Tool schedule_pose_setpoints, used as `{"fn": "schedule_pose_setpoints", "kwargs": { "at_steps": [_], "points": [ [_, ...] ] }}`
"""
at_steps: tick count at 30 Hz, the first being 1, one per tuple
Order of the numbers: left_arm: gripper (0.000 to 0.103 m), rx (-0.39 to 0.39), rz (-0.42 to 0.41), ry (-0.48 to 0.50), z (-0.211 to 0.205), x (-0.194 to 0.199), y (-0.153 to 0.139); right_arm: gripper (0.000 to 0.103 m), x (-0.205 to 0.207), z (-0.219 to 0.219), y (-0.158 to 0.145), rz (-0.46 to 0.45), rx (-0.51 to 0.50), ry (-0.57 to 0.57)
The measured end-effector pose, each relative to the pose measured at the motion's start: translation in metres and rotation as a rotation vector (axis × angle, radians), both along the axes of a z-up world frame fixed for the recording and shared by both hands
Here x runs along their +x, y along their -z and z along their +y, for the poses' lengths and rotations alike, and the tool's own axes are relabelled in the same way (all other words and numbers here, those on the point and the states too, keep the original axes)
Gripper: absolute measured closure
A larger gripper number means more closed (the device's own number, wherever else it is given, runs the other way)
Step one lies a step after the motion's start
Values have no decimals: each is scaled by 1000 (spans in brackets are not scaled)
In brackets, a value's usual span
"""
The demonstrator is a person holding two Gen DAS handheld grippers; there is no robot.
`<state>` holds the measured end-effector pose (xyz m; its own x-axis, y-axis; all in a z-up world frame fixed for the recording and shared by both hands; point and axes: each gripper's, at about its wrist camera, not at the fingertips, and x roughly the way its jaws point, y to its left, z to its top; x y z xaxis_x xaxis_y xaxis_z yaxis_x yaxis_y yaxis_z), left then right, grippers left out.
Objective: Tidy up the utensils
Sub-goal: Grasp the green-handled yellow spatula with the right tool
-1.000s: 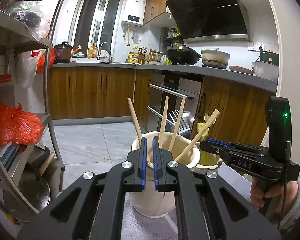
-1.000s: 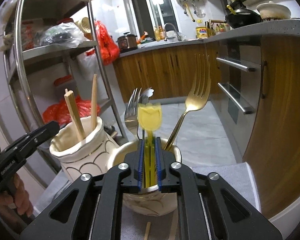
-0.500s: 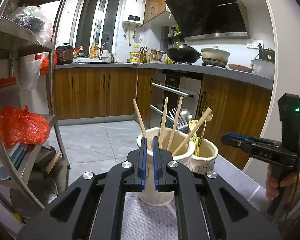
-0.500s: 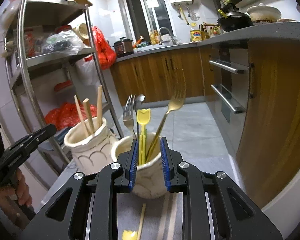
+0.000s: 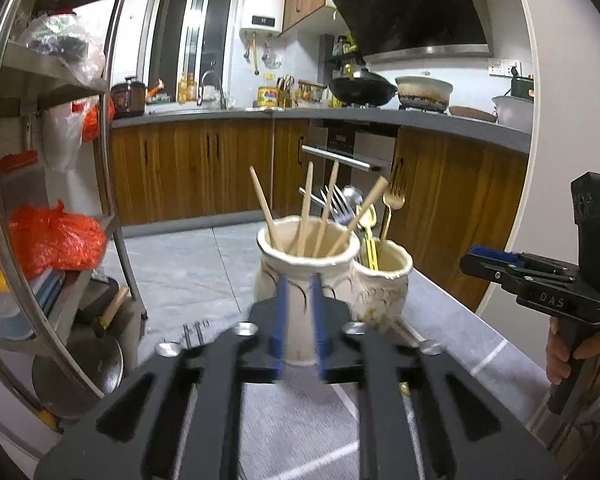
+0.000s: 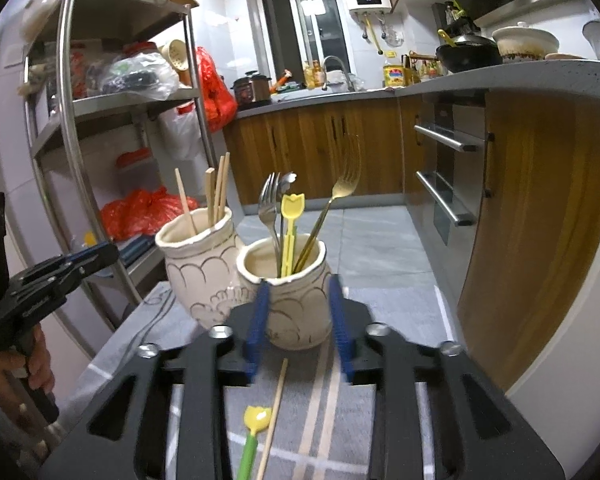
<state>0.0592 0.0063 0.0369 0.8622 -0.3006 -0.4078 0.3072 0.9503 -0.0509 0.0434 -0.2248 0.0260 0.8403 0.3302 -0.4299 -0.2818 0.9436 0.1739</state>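
Two cream ceramic jars stand side by side on a grey cloth. The chopstick jar [image 5: 306, 280] [image 6: 200, 268] holds several wooden chopsticks [image 5: 308, 210]. The cutlery jar [image 6: 288, 292] [image 5: 384, 284] holds a silver fork [image 6: 269, 204], a gold fork [image 6: 342, 188] and a yellow tulip-topped pick [image 6: 290, 220]. My left gripper [image 5: 298, 320] is open and empty, just short of the chopstick jar. My right gripper [image 6: 298, 320] is open and empty, just short of the cutlery jar. A loose chopstick [image 6: 274, 412] and a second yellow-topped pick [image 6: 252, 436] lie on the cloth under it.
A steel shelf rack [image 6: 72, 128] with bags stands left of the table. Wooden kitchen cabinets [image 5: 188, 176] and an oven [image 6: 448, 176] lie beyond the floor. The table edge [image 6: 456, 320] runs along the right of the cloth.
My right gripper let go of the yellow pick in the cutlery jar, opened wide and drew back. My left gripper opened from shut and drew back from the chopstick jar.
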Motion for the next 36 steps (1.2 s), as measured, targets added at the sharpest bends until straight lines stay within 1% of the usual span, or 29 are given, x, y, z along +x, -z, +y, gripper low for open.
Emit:
{"fn": "schedule_pose_setpoints", "kwargs": {
  "at_steps": [1,2,3,4,5,6,7,9,10,11,12,13,17,21,24,28,33,36],
  "points": [
    [66,-3,4,-2,-1,-2,2,60,-2,-1,1,-1,-2,0],
    [54,-7,4,-4,0,-4,3,57,-5,-1,2,-2,-9,0],
    [49,-9,3,-10,0,-6,3,51,-7,-2,2,-4,-16,0],
    [41,-12,3,-15,1,-8,4,48,-9,-3,3,-8,-26,-1],
    [36,-17,4,-14,2,-11,5,42,-12,-3,3,-13,-35,-2],
    [34,-20,6,-14,2,-12,6,36,-15,-4,4,-17,-45,-1],
    [29,-20,8,-16,2,-13,6,33,-17,-5,4,-18,-49,0],
    [22,-24,7,-19,3,-16,6,22,-20,-8,5,-18,-51,-1],
    [16,-26,6,-21,4,-17,5,18,-21,-10,6,-15,-47,0],
    [10,-27,4,-26,4,-18,5,11,-23,-12,7,-15,-45,3],
    [7,-28,1,-30,5,-20,5,8,-24,-14,8,-16,-44,7],
    [6,-30,-2,-32,6,-22,5,7,-24,-14,8,-16,-46,11],
    [6,-17,5,-25,6,-27,9,6,-25,-19,13,8,-64,34],
    [6,-9,28,-7,6,-32,14,5,-25,-21,18,36,-70,40],
    [6,-3,42,-1,6,-35,19,5,-26,-18,23,63,-96,39],
    [6,3,67,2,7,-38,27,5,-28,-11,31,99,-131,10],
    [6,21,101,10,7,-39,37,5,-28,5,45,144,-206,-38],
    [6,35,114,11,7,-40,42,5,-23,15,55,199,-238,-54]
  ]
}}
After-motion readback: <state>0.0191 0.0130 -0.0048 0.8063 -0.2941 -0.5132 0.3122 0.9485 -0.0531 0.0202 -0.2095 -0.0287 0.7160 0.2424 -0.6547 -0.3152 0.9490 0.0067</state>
